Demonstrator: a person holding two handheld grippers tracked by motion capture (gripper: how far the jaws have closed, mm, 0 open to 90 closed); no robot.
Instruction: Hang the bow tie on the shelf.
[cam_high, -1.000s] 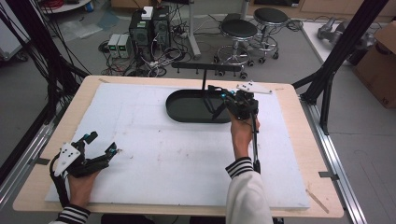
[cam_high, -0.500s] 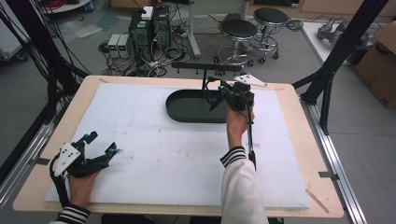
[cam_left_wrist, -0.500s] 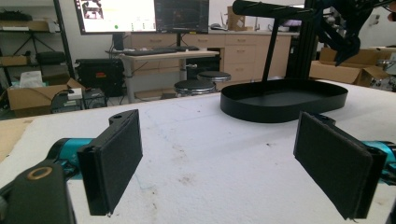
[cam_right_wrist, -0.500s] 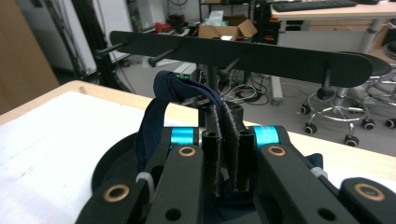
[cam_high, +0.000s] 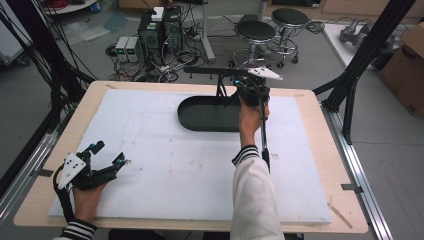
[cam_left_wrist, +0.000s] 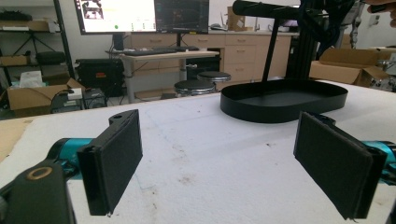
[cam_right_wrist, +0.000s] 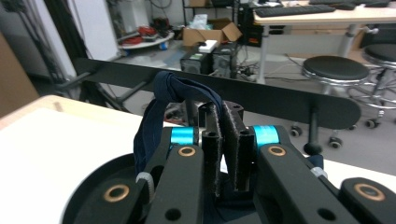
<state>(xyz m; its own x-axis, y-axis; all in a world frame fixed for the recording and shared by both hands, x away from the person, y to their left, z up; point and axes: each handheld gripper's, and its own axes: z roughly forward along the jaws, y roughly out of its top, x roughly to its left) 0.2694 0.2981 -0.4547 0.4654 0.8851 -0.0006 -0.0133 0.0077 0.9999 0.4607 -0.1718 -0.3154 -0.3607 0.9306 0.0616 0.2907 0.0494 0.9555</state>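
1. The right hand-held gripper (cam_right_wrist: 226, 140) is clamped on a dark navy cloth strip (cam_right_wrist: 180, 95), at the far side of the tabletop (cam_high: 150, 150).
2. The thin black metal rail (cam_right_wrist: 261, 98) of the stand runs left to right just beyond the jaws, its long axis crossing the reach; the cloth loops up just in front of it, above the black oval tray (cam_high: 200, 114).
3. The left hand-held gripper (cam_high: 107, 167) rests open and empty at the near left, well apart, so the right hand is nearer.
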